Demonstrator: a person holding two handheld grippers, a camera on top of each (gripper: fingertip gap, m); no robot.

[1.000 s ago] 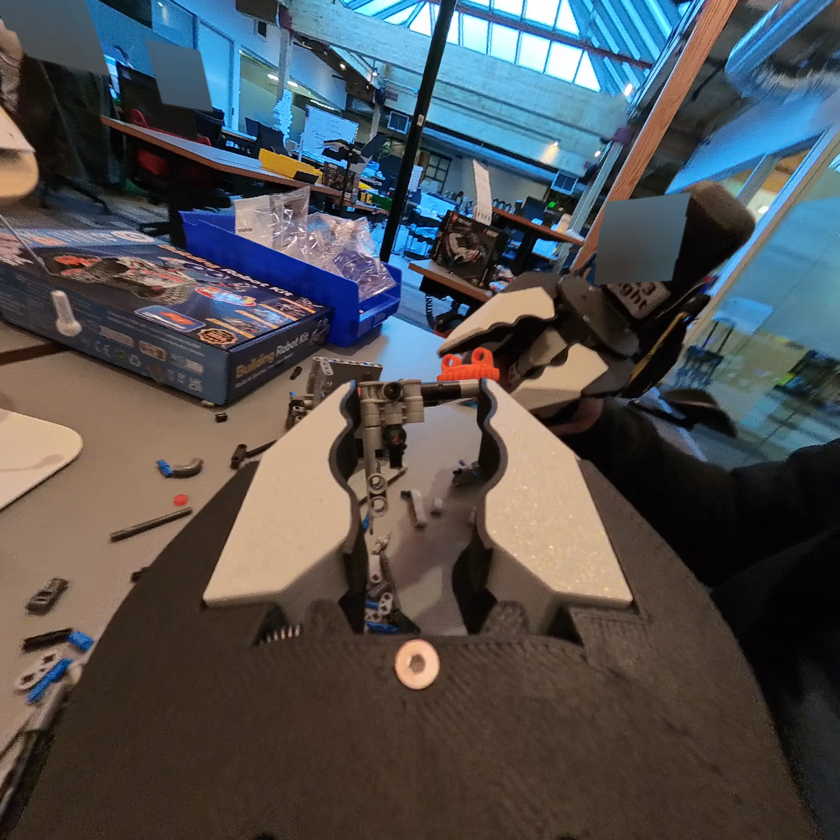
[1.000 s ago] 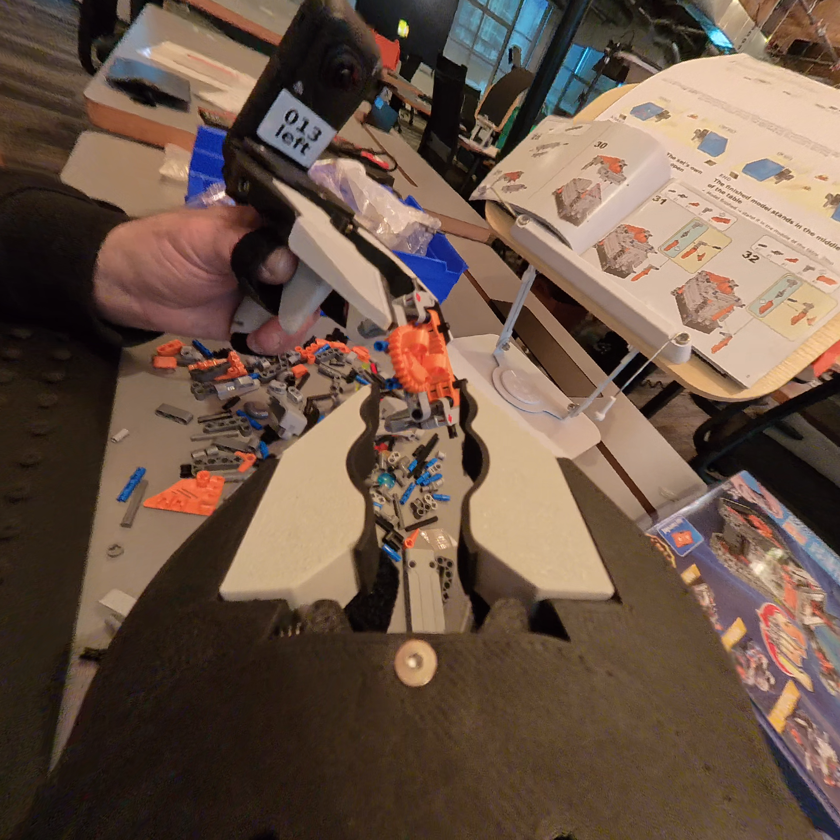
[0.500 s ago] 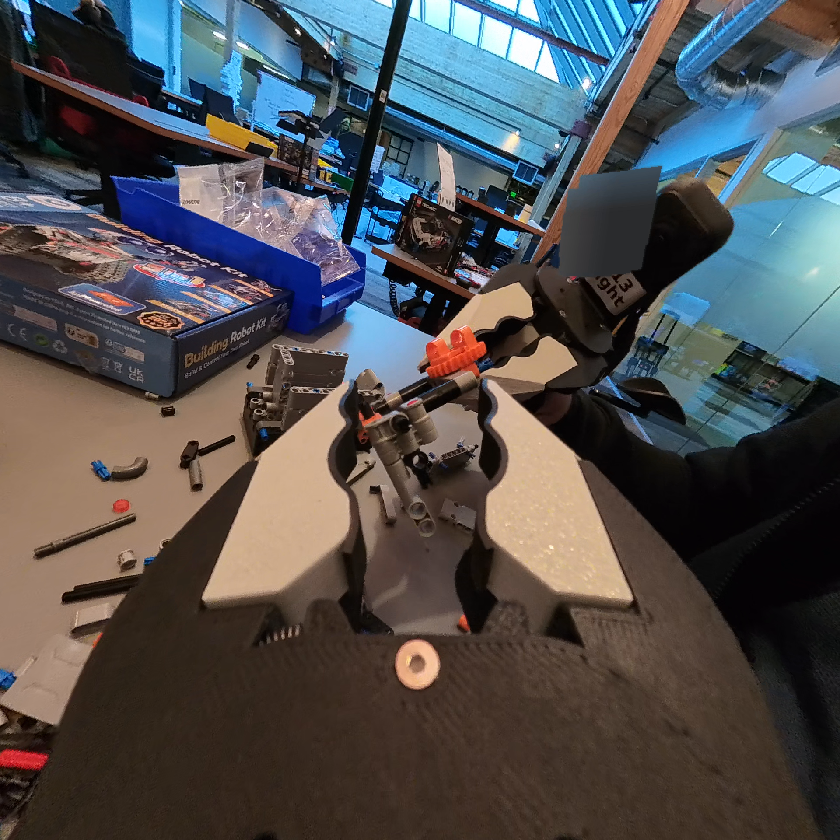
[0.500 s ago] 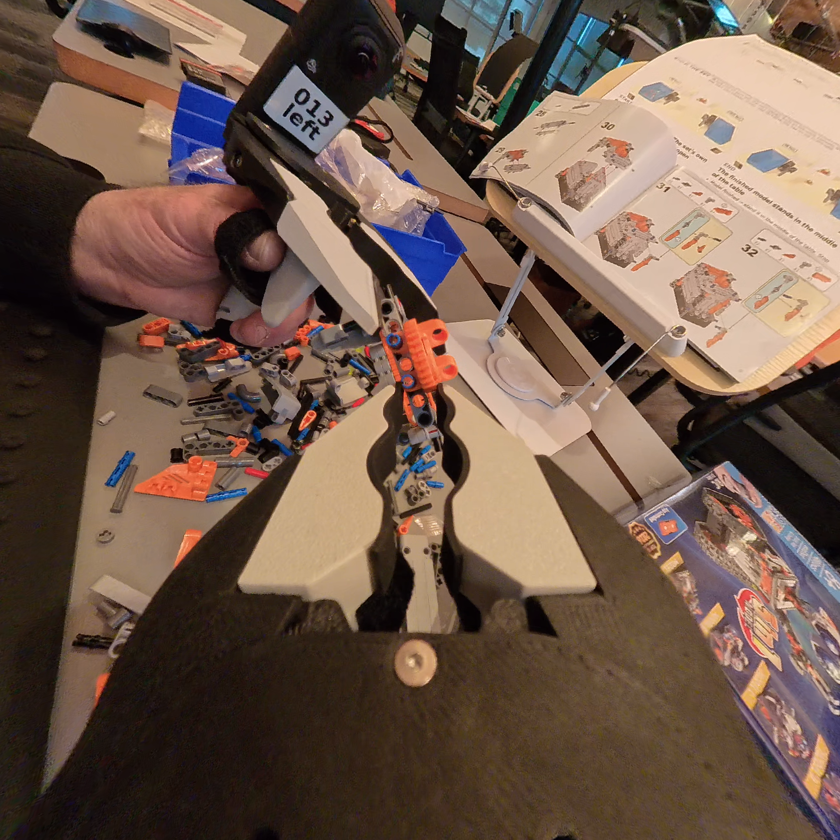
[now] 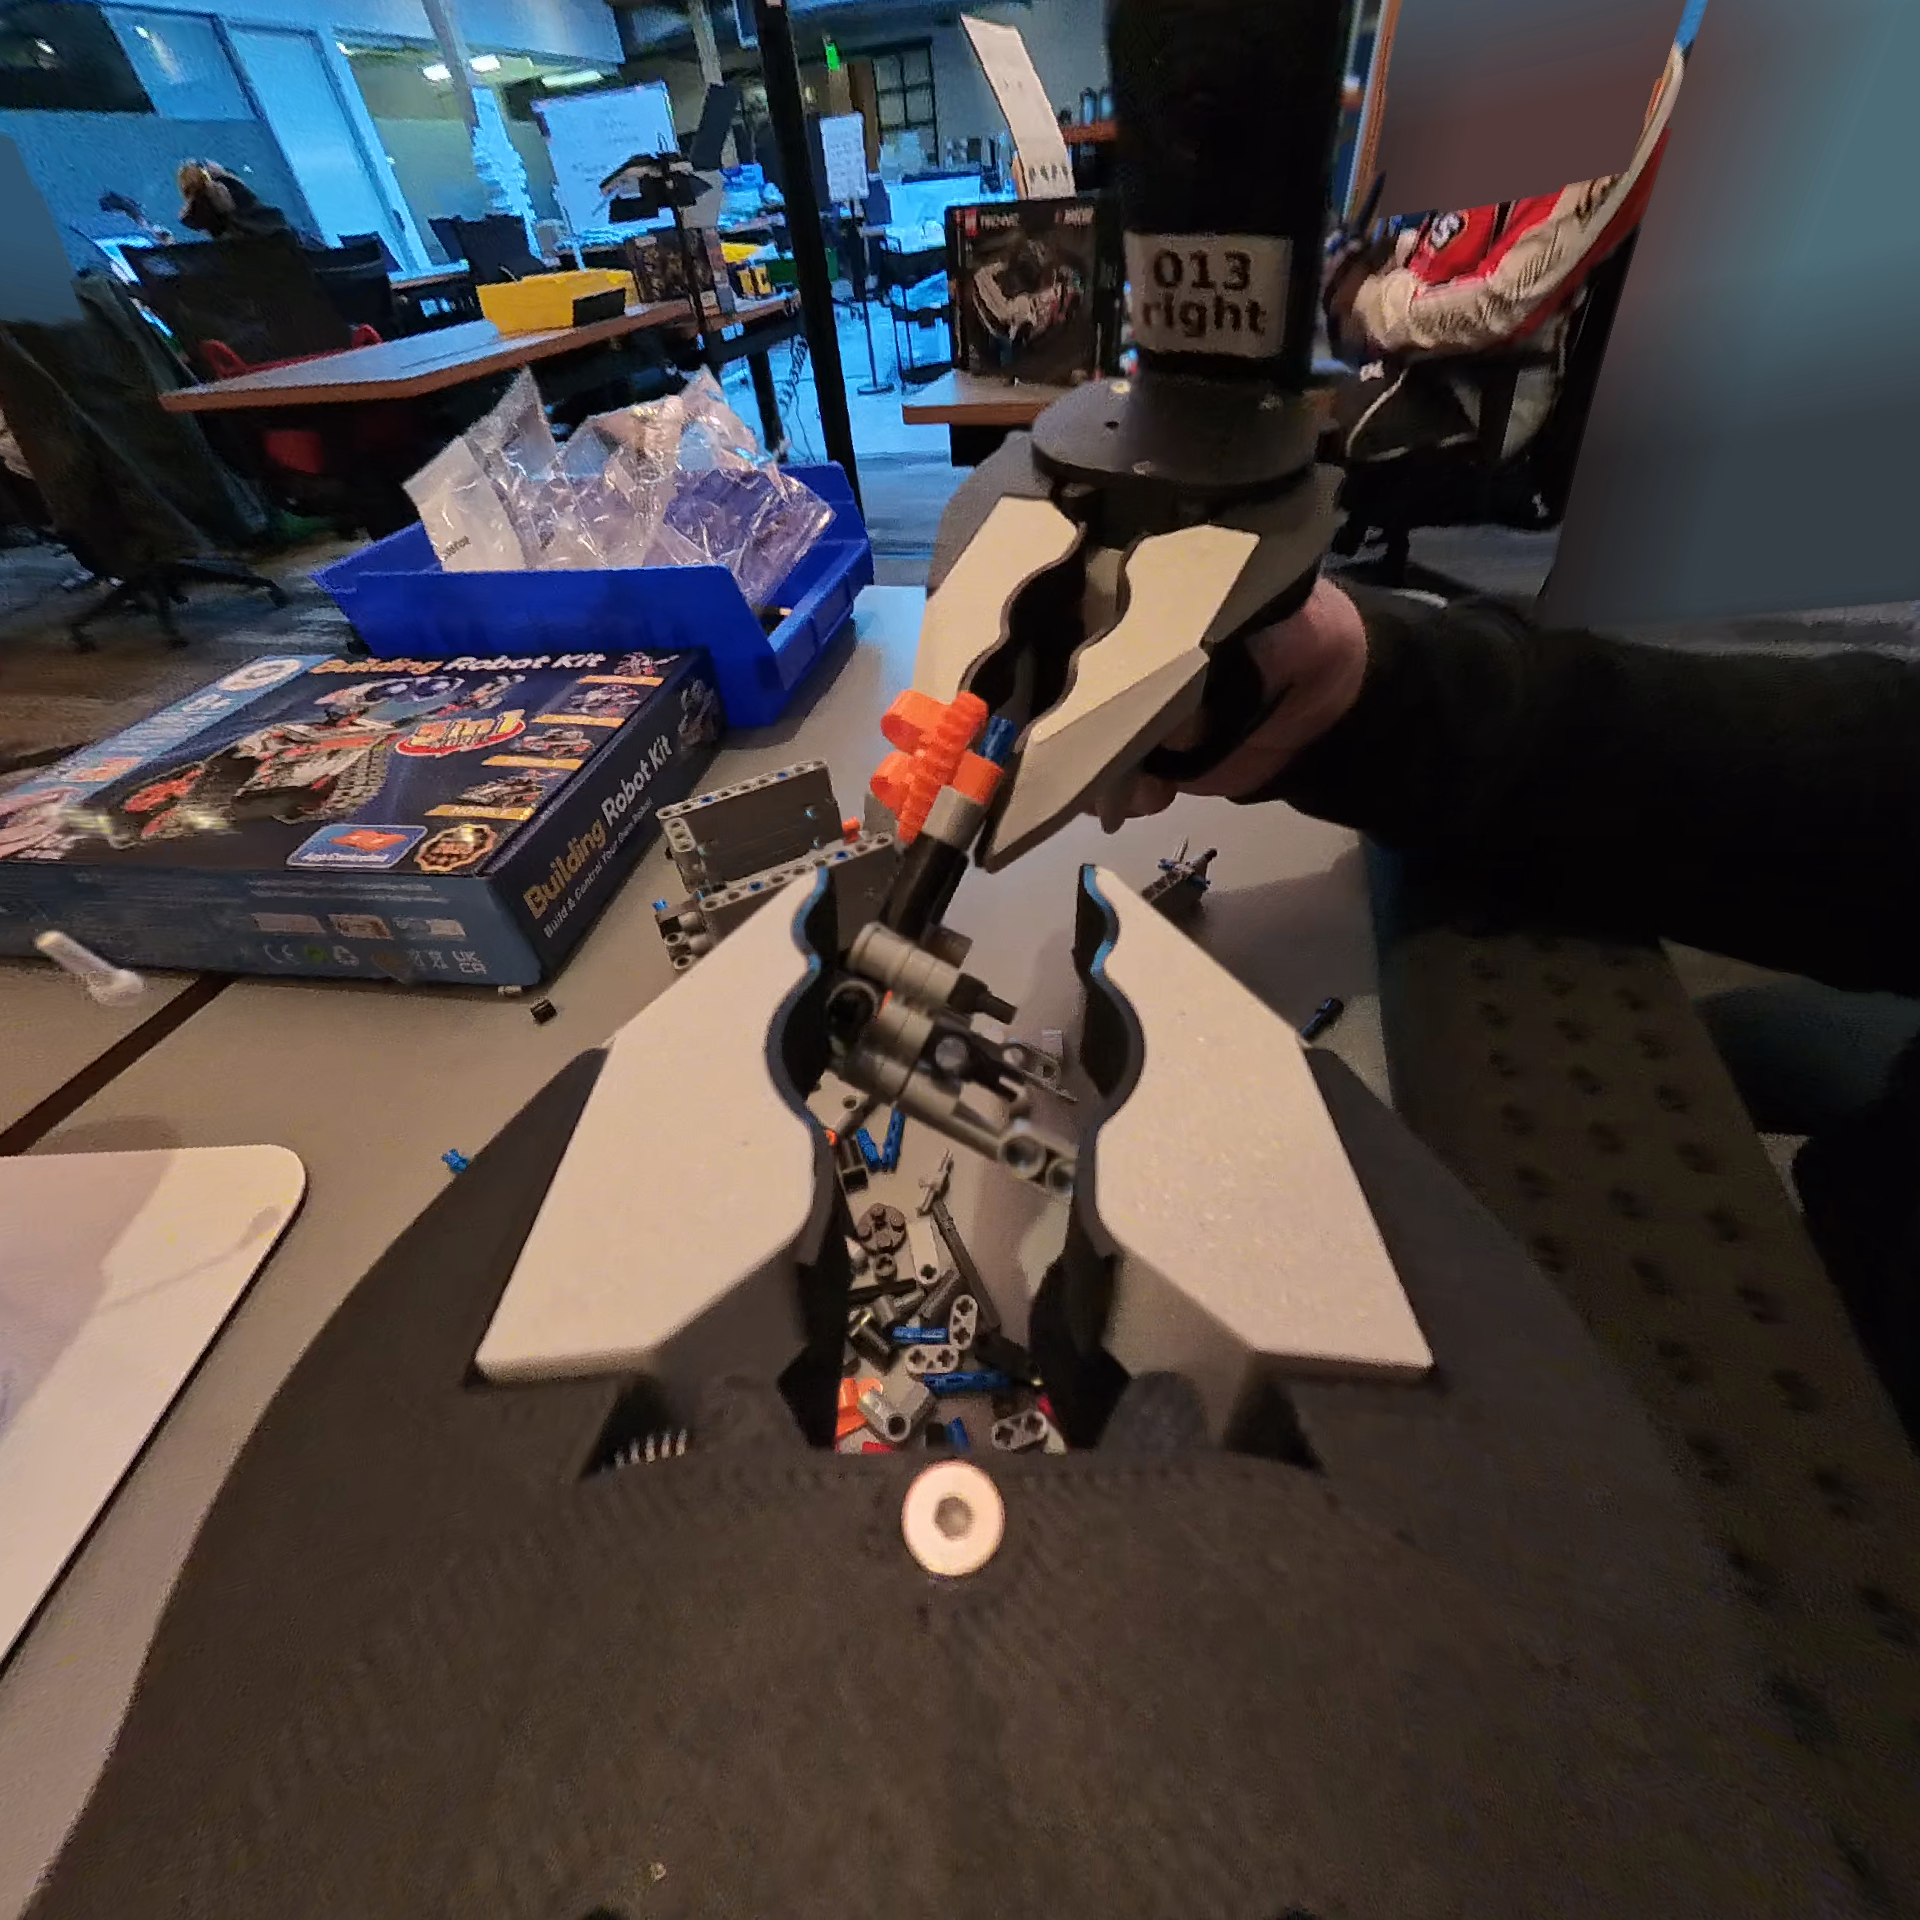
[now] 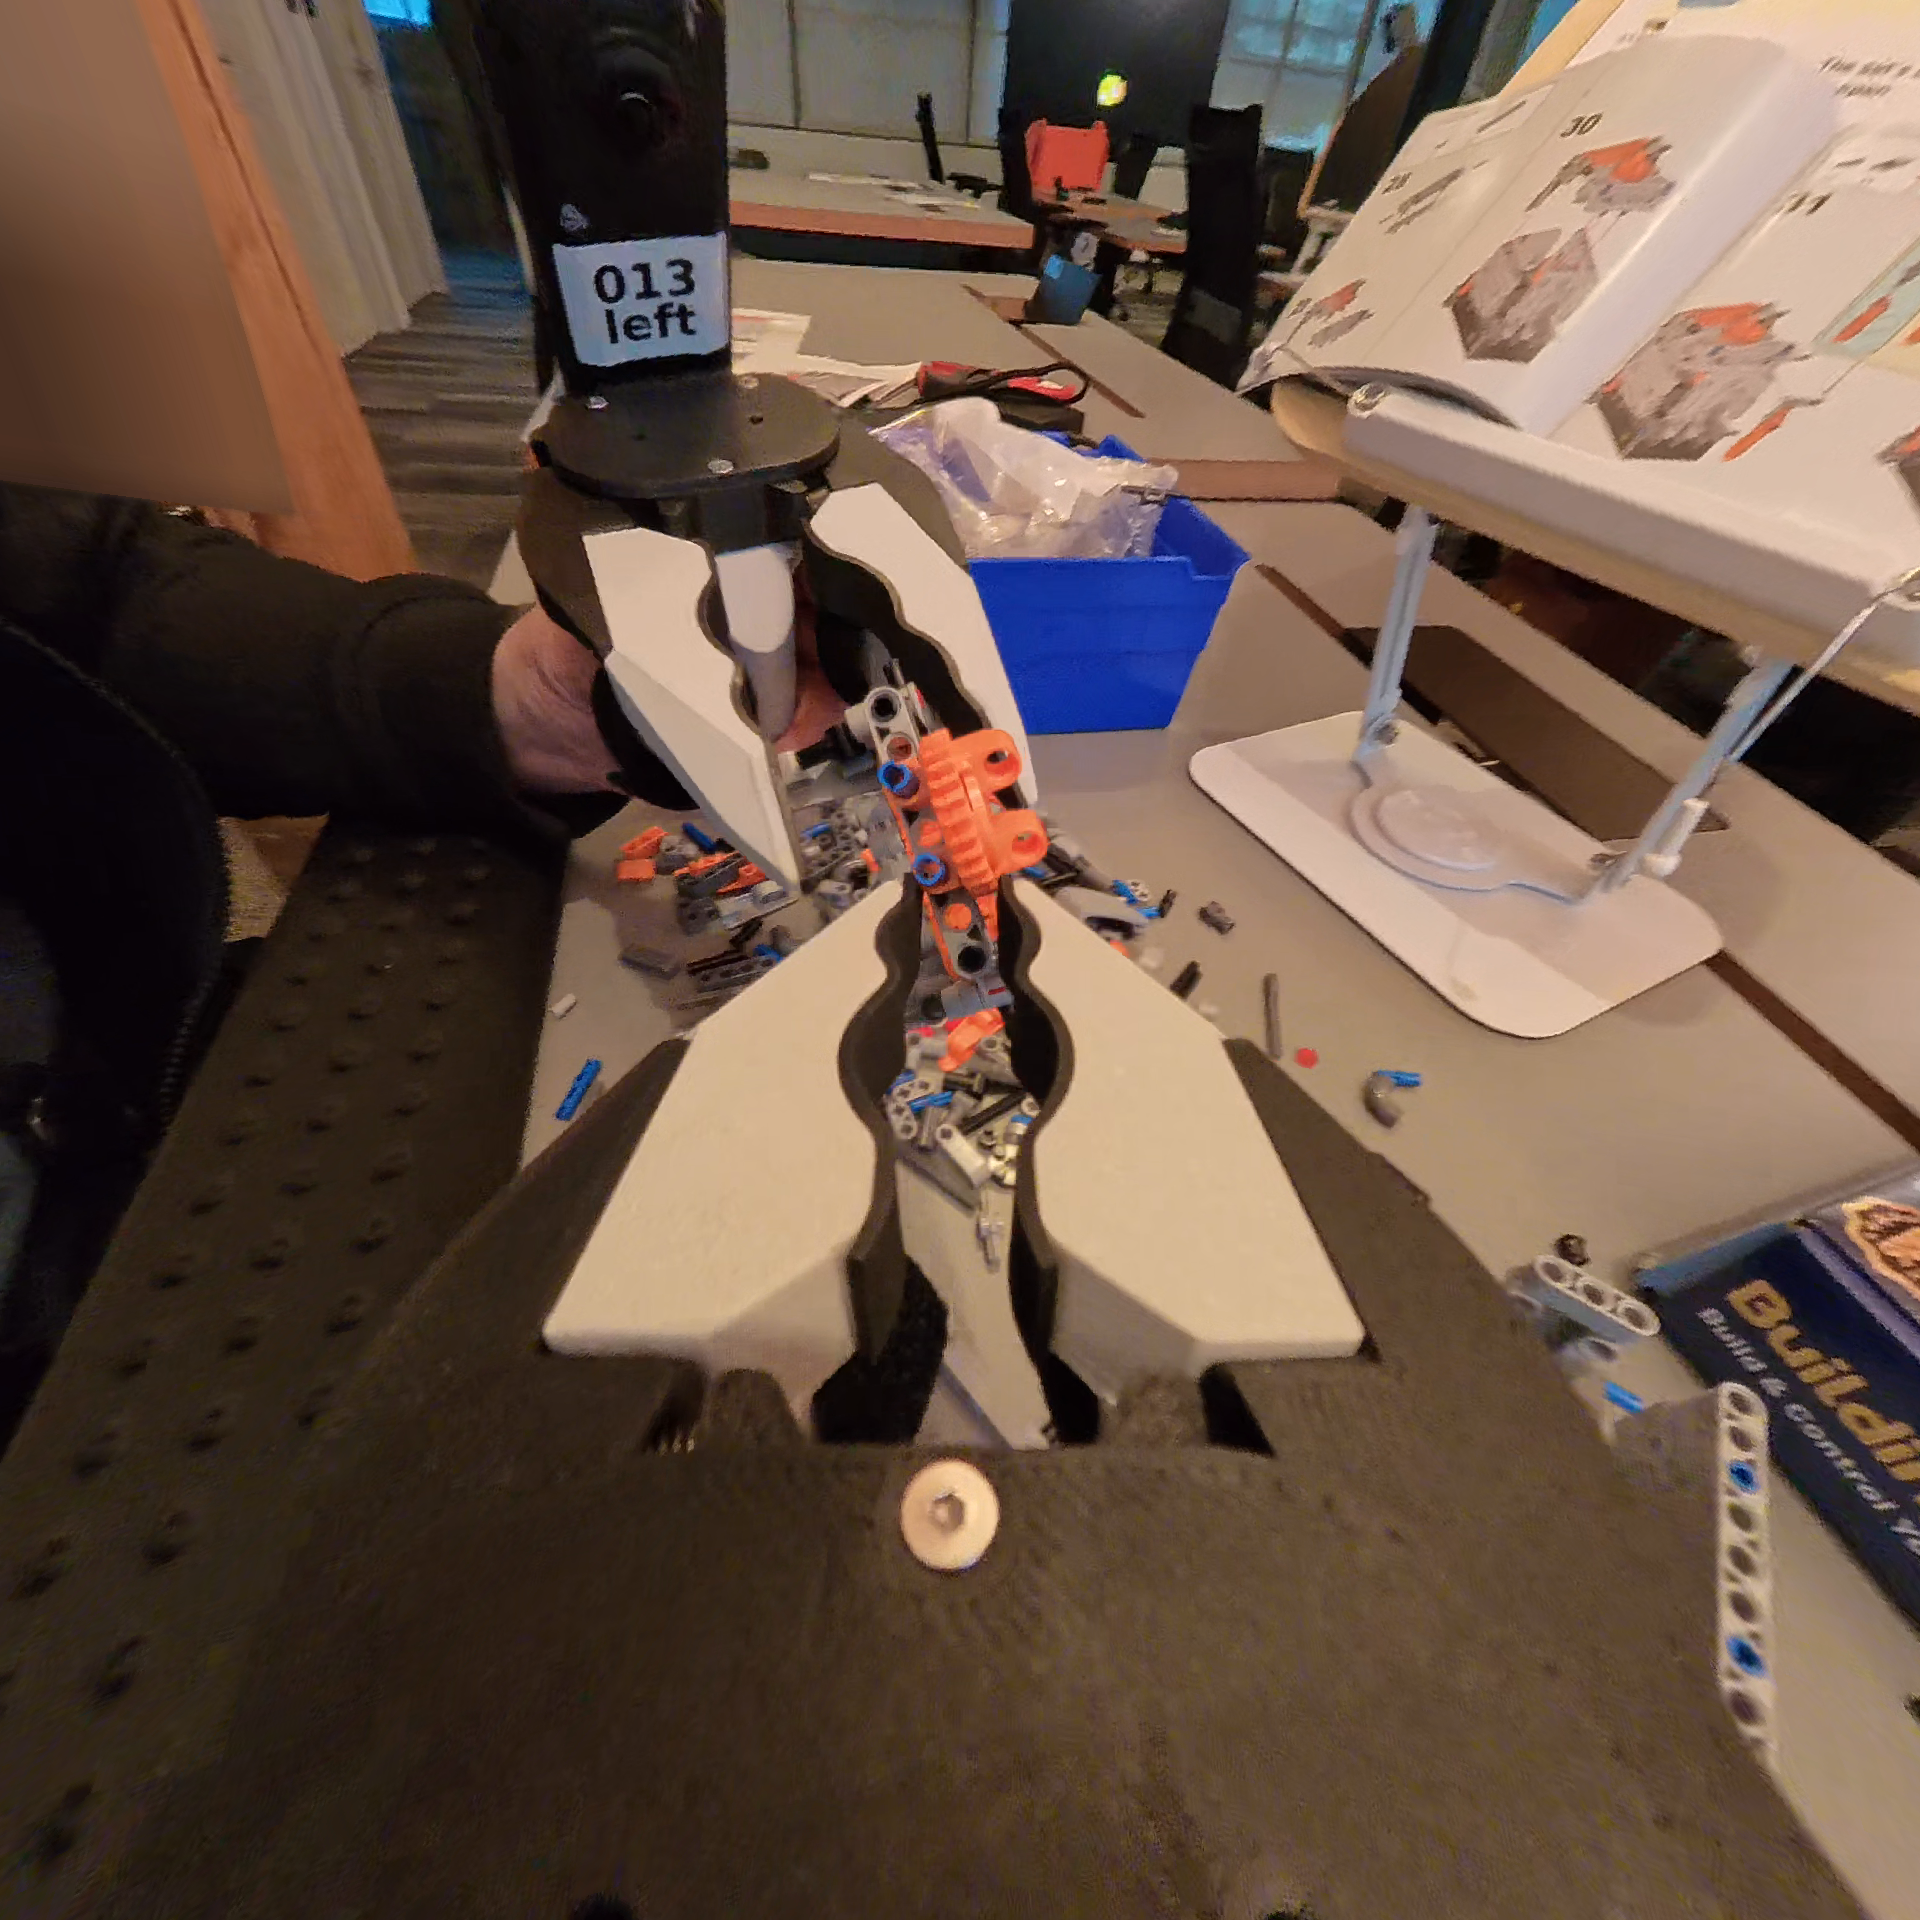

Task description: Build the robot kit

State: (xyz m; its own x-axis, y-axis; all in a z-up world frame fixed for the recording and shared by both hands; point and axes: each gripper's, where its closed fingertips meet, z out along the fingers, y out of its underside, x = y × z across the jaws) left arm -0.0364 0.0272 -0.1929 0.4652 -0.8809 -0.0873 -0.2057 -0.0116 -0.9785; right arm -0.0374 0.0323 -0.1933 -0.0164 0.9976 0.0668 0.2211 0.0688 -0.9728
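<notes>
A small build of grey connectors, a black axle and an orange gear hangs above the grey table. My left gripper is shut on its grey end, which spans the wide gap between the jaws. My right gripper is shut on the orange beam under the orange gear. The two grippers face each other, tips nearly touching. The right gripper shows in the left wrist view, and the left gripper in the right wrist view. A person's hand holds each.
A pile of loose grey, orange and blue parts lies under the grippers. A blue kit box, a blue bin with plastic bags and a grey built block stand behind. An open booklet rests on a white stand. Left and right tips are no more than a few centimetres apart.
My right gripper has closed from open onto the orange part. Both grippers have swung round to face each other head-on, and the build has tilted. The left jaw gap is unchanged.
</notes>
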